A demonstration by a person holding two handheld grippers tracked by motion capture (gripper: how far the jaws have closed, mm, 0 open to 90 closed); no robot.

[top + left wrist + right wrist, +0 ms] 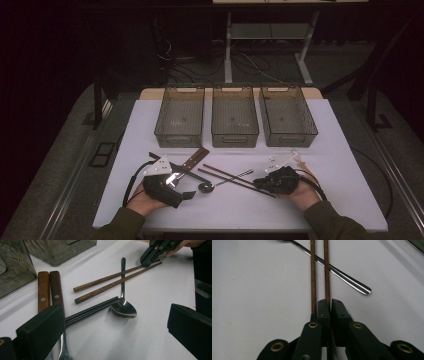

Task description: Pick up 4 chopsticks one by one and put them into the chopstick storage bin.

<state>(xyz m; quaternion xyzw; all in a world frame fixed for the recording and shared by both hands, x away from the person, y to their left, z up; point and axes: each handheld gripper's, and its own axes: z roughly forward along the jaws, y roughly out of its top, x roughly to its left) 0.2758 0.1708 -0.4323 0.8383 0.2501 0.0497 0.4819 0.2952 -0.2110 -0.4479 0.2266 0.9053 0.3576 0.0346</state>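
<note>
My left gripper (187, 195) lies low on the white table (300, 200), with its jaws spread wide and nothing between them. In the left gripper view its left jaw is just beside two wooden handles (50, 290) and over a pair of black chopsticks (92, 310). A spoon (123, 308) lies ahead of it, bowl toward me. My left hand (145, 197) holds the gripper from behind, with the forearm coming in from the bottom edge.

Behind, three bins (235, 117) stand in a row at the far side.

My right gripper (261, 184) is clenched on one of the two brown chopsticks (327, 270). In the right gripper view this stick goes between the closed jaws, and the other one runs beside the left jaw. Both cross over the spoon handle. My right hand (300, 192) rests on the table, turned inward.
</note>
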